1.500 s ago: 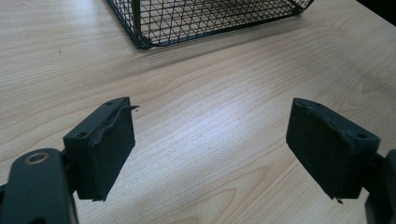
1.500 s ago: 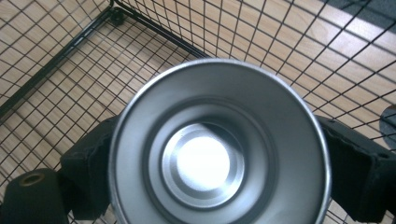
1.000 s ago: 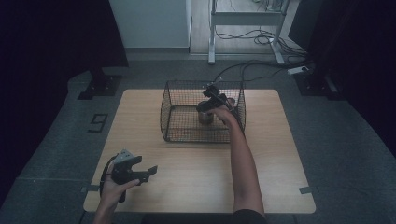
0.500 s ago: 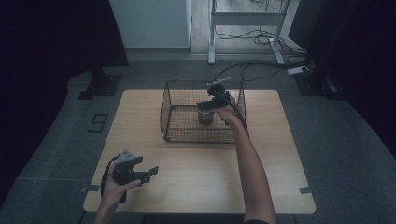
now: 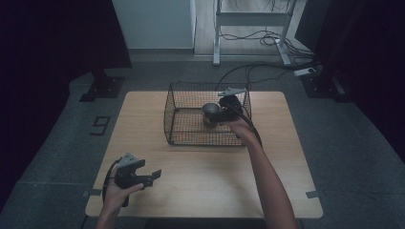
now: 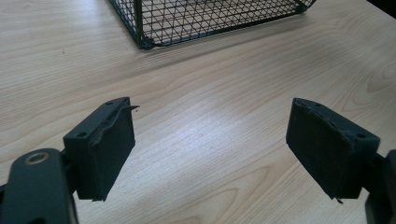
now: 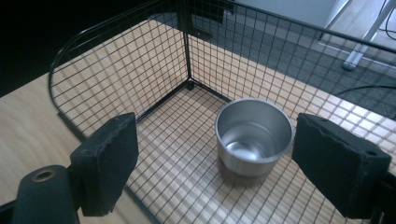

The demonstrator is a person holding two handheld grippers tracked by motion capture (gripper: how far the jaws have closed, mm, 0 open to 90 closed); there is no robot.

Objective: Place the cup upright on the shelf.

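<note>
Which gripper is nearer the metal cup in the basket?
Right. The right gripper hovers just beside the metal cup; the left gripper sits at the table's near edge, outside the basket.

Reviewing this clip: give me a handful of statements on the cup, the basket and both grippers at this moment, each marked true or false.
1. The round silver metal cup stands upright on the floor of the black wire mesh basket. True.
2. The right gripper clamps the cup. False: its jaws, which have just been closing, stand apart, clear of the cup.
3. The left gripper holds nothing, over the bare light wooden table. True.
4. The cup is full of liquid. False: it is empty.
</note>
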